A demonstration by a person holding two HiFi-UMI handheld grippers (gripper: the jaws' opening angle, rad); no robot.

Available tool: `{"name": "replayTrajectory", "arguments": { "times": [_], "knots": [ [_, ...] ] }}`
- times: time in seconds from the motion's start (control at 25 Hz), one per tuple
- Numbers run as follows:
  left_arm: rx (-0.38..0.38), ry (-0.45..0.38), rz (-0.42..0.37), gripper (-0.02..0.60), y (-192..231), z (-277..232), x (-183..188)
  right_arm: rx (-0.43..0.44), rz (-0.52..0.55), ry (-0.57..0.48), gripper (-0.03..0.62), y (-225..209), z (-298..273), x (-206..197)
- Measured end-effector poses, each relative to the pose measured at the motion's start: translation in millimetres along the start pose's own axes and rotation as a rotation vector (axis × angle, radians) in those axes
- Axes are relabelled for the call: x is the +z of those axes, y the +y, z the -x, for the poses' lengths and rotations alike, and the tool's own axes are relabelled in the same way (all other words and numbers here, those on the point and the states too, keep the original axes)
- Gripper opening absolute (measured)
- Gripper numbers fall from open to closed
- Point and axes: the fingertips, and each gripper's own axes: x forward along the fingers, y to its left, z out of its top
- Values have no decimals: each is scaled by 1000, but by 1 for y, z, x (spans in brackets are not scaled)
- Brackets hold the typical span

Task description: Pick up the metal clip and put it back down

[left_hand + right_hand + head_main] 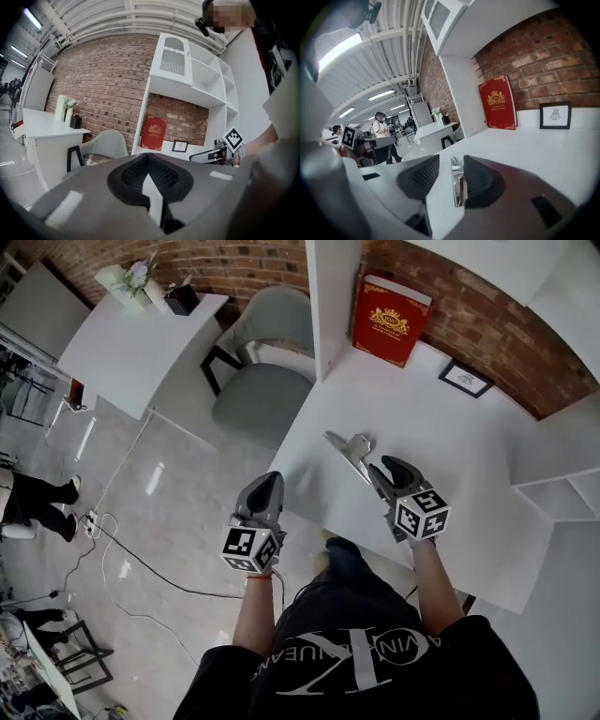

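The metal clip (348, 449) lies on the white table (450, 446), just past the tips of my right gripper (385, 468). In the right gripper view the clip (458, 183) stands in the gap of the right gripper (451, 163), close beside the right-hand pad and clear of the left-hand one. Those jaws are open. My left gripper (265, 491) hovers at the table's near left edge, away from the clip. In the left gripper view that gripper (149, 158) is shut, with nothing between its pads.
A red book (390, 319) leans on the brick wall beside a white upright panel (336, 296). A small framed picture (467, 379) stands to the book's right. A grey chair (267, 371) and a white side table (141, 343) stand to the left. Cables (141, 563) cross the floor.
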Motion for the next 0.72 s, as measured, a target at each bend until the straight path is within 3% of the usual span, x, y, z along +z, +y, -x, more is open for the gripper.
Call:
{"name": "replayTrajectory", "arguments": {
  "times": [0.48,0.72],
  "knots": [
    [-48,66,7,8,-1,-45,-24,14,-25,157,132,-35,-53,-17],
    [-36,85,21,8,4,-55,-33,37,-39,208,132,-41,-71,-22]
  ]
}}
